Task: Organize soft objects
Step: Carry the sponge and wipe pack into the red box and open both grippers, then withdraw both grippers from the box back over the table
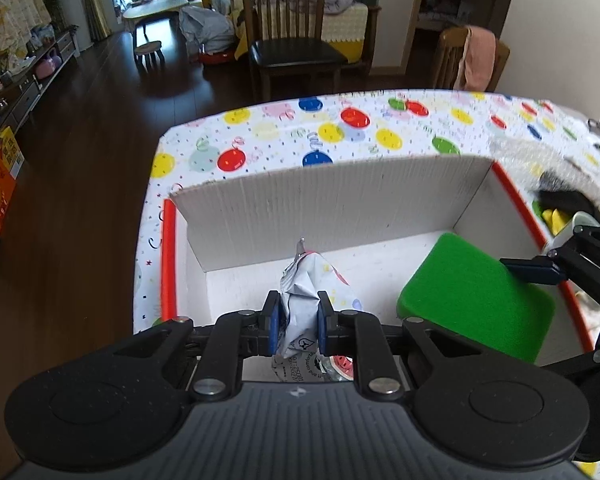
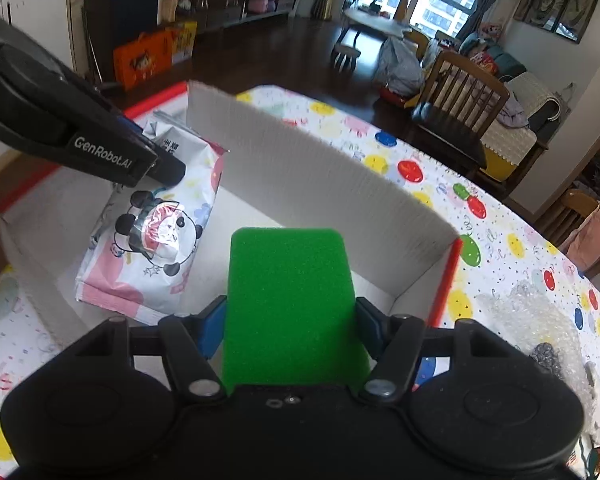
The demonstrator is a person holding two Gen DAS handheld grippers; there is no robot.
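Note:
My left gripper point(image 1: 298, 320) is shut on a white soft wipes pack point(image 1: 308, 284) with a panda print, held inside the white cardboard box point(image 1: 320, 196). The pack also shows in the right wrist view point(image 2: 156, 232), resting on the box floor under the left gripper point(image 2: 156, 168). My right gripper point(image 2: 290, 328) is shut on a green sponge point(image 2: 288, 304) and holds it over the box point(image 2: 340, 184). In the left wrist view the sponge point(image 1: 476, 296) sits at the box's right side with the right gripper point(image 1: 572, 276) beside it.
The box stands on a table with a balloon-print cloth point(image 1: 340, 132). Bubble wrap point(image 2: 540, 320) and a dark object point(image 2: 546, 356) lie on the table right of the box. Wooden chairs point(image 1: 288, 36) stand beyond the table's far edge.

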